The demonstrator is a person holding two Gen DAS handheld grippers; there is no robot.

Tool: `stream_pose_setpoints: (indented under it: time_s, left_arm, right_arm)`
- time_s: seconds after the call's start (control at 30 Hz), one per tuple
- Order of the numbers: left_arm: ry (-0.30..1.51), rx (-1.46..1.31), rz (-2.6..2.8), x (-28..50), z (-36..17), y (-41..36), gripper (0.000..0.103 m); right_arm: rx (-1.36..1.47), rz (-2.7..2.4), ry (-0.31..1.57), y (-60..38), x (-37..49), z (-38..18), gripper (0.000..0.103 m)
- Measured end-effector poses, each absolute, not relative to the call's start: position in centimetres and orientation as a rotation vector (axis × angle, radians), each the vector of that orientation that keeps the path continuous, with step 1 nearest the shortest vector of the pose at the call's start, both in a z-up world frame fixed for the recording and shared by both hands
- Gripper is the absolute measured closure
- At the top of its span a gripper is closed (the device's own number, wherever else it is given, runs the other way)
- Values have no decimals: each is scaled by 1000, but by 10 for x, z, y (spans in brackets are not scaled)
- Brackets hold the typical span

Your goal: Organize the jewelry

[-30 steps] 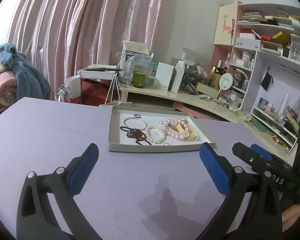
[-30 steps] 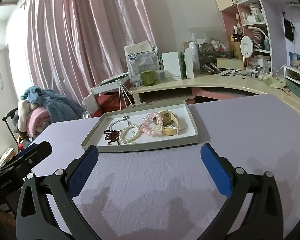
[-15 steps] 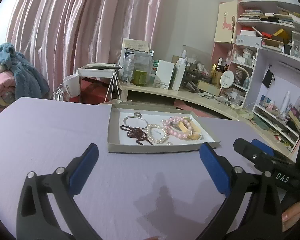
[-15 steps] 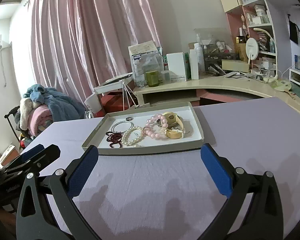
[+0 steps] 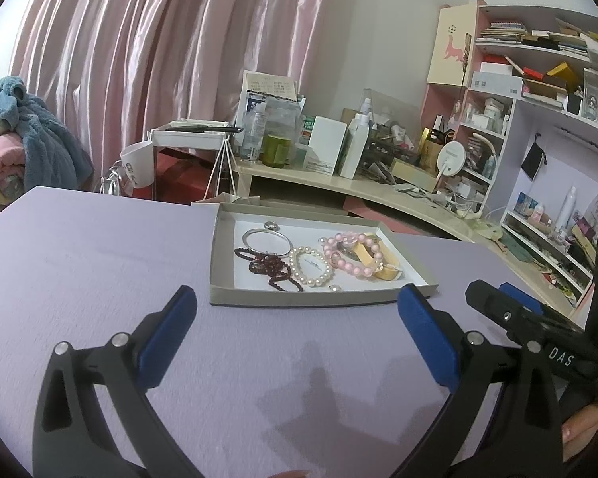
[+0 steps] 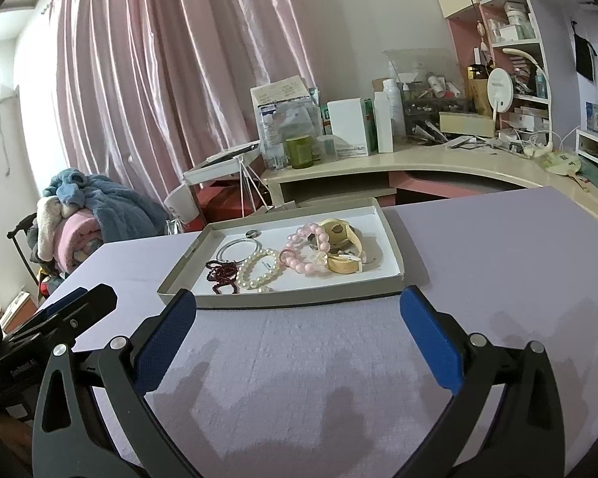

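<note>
Jaws on both are spread wide with nothing between them — the left gripper (image 5: 297, 318) and the right gripper (image 6: 299, 318) both hang over bare lavender table (image 5: 79, 255), each showing blue pads on black arms. In the left wrist view the right gripper's dark nose pokes in at about 3 o'clock; in the right wrist view the left one shows at 9 o'clock.

The shallow grey cardboard tray with the white floor (image 6: 283, 298) sits at 12 o'clock just beyond the fingertips, near edge close to them but not touching. Inside it, going 9 to 3 o'clock: a dark red beaded strand (image 5: 269, 269) in a loose pile, a thin silver bangle (image 5: 268, 241) behind it, a white pearl bracelet (image 5: 313, 267), a pink bead bracelet (image 5: 349, 255), and a cream-yellow chunky bangle (image 6: 341, 241) tangled up with the pink one. A small silver ring (image 5: 271, 224) lies at the tray's far side, near the bangle.

Pink satin curtain (image 6: 171, 79) fills the back.
</note>
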State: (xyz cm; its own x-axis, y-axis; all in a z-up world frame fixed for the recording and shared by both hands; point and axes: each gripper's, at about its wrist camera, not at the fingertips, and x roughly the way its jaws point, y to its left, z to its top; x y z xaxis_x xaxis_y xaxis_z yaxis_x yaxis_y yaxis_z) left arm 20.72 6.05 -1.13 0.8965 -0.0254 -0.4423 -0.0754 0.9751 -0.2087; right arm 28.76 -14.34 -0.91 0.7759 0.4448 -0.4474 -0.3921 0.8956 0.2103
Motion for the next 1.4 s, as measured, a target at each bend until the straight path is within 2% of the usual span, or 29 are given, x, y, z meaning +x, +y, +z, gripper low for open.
stream_pose_setpoints:
  time_s: [1.4]
  left_arm:
    - [470, -211, 60, 213, -17, 58, 2]
  right_arm:
    - [104, 455, 514, -145, 289, -10, 1]
